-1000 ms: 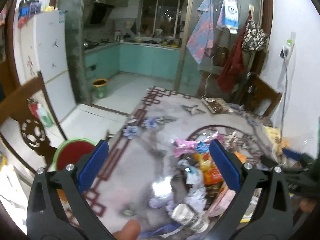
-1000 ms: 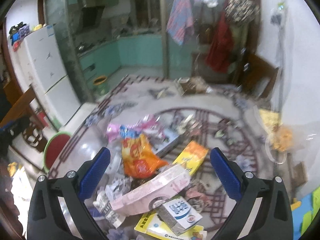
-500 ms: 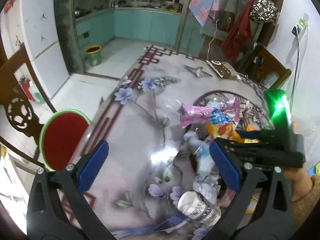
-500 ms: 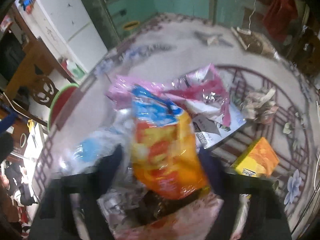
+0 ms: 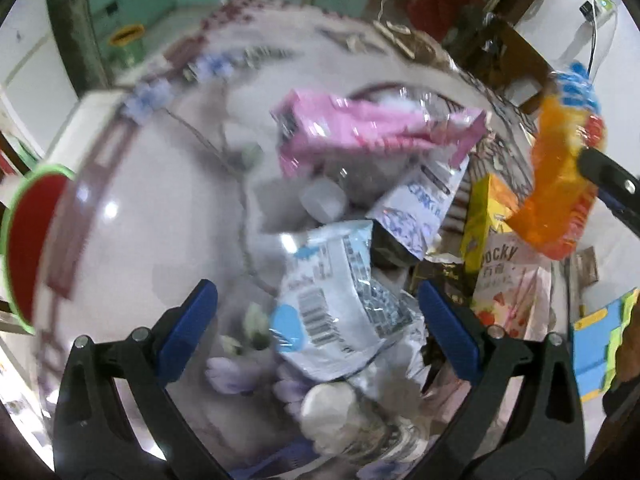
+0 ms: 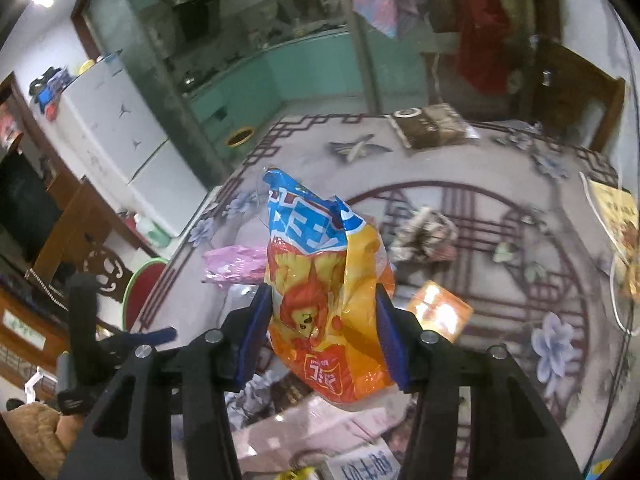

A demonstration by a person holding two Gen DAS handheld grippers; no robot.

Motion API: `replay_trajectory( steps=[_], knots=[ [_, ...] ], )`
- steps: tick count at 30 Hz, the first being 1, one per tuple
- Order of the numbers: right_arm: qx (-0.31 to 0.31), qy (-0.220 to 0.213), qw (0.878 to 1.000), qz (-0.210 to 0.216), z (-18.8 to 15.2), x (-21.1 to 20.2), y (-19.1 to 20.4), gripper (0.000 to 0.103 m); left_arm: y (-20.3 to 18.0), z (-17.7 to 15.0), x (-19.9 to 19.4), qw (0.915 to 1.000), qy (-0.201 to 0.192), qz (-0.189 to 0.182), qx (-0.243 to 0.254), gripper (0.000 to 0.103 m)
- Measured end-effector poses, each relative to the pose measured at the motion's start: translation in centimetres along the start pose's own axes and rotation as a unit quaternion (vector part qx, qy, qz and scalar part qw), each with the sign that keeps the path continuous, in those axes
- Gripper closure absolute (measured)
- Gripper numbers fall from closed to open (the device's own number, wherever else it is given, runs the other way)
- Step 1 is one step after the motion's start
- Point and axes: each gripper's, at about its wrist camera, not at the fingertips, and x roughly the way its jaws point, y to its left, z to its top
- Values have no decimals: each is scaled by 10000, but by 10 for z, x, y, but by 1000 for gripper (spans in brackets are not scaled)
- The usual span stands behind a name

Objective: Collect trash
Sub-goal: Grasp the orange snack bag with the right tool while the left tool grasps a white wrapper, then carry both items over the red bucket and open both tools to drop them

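A heap of trash lies on the patterned table [image 5: 140, 200]. My right gripper [image 6: 322, 296] is closing, its blue pads pressed on both sides of an orange snack bag [image 6: 328, 320] with a blue top, held off the table. The same orange bag [image 5: 560, 184] hangs at the right of the left wrist view. My left gripper [image 5: 316, 292] stands open, pointing steeply down over a pale blue-and-white wrapper [image 5: 336, 300], nothing gripped. A pink wrapper [image 5: 360, 128], a Pocky box [image 5: 516, 280], a yellow box [image 5: 484, 216] and a crushed bottle [image 5: 340, 412] lie around it.
A red stool with a green rim [image 6: 140, 292] stands off the table's left edge beside a carved wooden chair [image 6: 100, 264]. A brown tray [image 6: 432, 124] sits at the table's far side. A crumpled wrapper [image 6: 428, 236] and an orange box [image 6: 440, 308] lie mid-table.
My left gripper sank and tipped down over the trash heap, still open. My right gripper went from wide open to closed around the orange bag and raised it off the pile.
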Motion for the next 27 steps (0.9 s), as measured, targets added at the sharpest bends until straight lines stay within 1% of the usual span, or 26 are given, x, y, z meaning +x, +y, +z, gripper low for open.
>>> replay_trajectory(
  steps=[1, 2, 4, 6, 7, 10, 14, 18, 22, 25, 27],
  knots=[
    [22, 8, 10000, -19, -2, 0, -1, 54, 0, 1, 6, 10000, 65, -12, -33, 14],
    [62, 28, 10000, -9, -5, 0, -2, 54, 0, 1, 10, 9999, 110, -1, -40, 27],
    [129, 37, 9999, 46, -8, -2, -2, 54, 1, 2, 16, 9998, 179, 13, -96, 37],
    [146, 20, 9999, 74, -10, -5, -1, 54, 4, 0, 10, 9995, 151, -124, -237, 63],
    [143, -10, 9999, 79, -11, -8, 0, 54, 5, -1, 6, 9996, 121, -117, -227, 75],
    [104, -166, 9997, 130, -13, -21, 7, 54, 7, -4, -22, 9997, -205, -53, -81, 81],
    [-37, -381, 9991, 183, -12, -39, 27, 54, 14, -11, -75, 9968, -796, 3, -26, 81],
    [-256, -558, 9978, 264, -10, -56, 57, 54, 29, -14, -116, 9924, -1227, 64, -59, 81],
    [-413, -554, 9970, 350, -11, -54, 90, 54, 55, -18, -141, 9899, -1402, -12, -208, 81],
    [-542, -477, 9965, 428, -11, -44, 120, 54, 82, -24, -155, 9882, -1508, 121, -243, 81],
    [-615, -384, 9961, 513, -10, -32, 142, 54, 101, -26, -157, 9879, -1499, 228, -322, 81]
  ],
)
